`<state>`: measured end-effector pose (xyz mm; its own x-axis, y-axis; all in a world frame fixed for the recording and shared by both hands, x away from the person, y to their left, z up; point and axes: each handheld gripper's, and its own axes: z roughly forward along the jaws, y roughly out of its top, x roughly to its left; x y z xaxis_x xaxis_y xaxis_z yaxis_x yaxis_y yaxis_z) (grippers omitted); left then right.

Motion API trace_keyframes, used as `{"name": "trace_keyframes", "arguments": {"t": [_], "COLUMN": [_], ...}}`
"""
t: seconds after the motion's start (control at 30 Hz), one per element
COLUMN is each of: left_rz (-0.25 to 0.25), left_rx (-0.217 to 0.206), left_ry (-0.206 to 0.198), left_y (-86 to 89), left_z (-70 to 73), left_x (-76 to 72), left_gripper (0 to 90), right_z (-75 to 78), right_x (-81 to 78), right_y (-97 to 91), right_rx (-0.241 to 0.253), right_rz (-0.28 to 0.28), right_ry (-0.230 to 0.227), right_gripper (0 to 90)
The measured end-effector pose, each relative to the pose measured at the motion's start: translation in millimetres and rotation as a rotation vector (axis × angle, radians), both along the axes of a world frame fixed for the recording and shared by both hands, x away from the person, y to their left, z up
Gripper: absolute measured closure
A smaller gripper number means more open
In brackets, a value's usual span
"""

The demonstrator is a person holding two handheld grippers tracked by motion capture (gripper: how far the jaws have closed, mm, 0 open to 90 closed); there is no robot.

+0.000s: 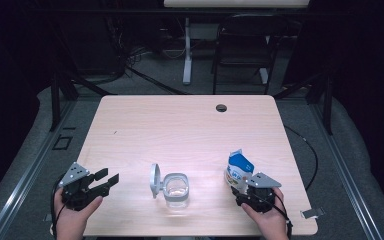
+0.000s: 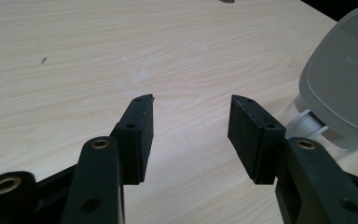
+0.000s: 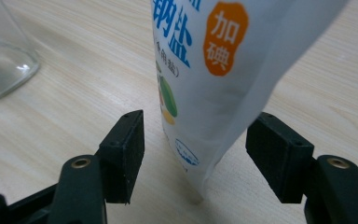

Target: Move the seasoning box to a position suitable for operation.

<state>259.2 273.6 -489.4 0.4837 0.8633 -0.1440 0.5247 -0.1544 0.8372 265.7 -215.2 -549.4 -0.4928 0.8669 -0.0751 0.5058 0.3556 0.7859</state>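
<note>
A white and blue salt bag [image 1: 240, 167] stands upright on the wooden table [image 1: 180, 125] at the front right. My right gripper [image 1: 239, 188] sits just behind it, and in the right gripper view the bag [image 3: 214, 70] stands between the wide jaws of the right gripper [image 3: 196, 144] with a gap on each side. A clear square container [image 1: 176, 189] with its grey hinged lid [image 1: 155, 180] flipped up stands at the front centre. My left gripper [image 1: 107, 177] rests open at the front left, its jaws empty [image 2: 191, 126], with the lid [image 2: 342, 79] off to its right.
A round cable hole [image 1: 221, 107] sits near the table's far edge. A dark chair [image 1: 245, 45] and a white desk leg [image 1: 187, 50] stand beyond the table. A small metal piece [image 1: 312, 212] lies at the table's front right corner.
</note>
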Motion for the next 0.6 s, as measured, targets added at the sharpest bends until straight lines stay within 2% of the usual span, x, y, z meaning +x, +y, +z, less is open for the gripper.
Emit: {"name": "trace_keyframes", "arguments": {"t": [0.17,0.37,0.6], "left_rz": [0.015,0.024,0.027], "left_rx": [-0.003,-0.002,0.000], "left_ry": [0.001,0.007,0.011], "left_y": [5.4,9.4,10.8], "left_z": [-0.8,-2.3,-2.6], "left_x": [-2.7,-4.2,-5.2], "left_gripper": [50.8,50.8,50.8], "right_z": [-4.0,-7.7,-8.9], "right_x": [3.8,7.5,8.0], "right_y": [4.9,6.0,6.3], "right_rx": [-0.010,0.013,0.022], "right_rz": [-0.026,-0.051,-0.051], "right_ry": [-0.021,-0.053,-0.068], "right_gripper": [37.1,37.3,37.2]}}
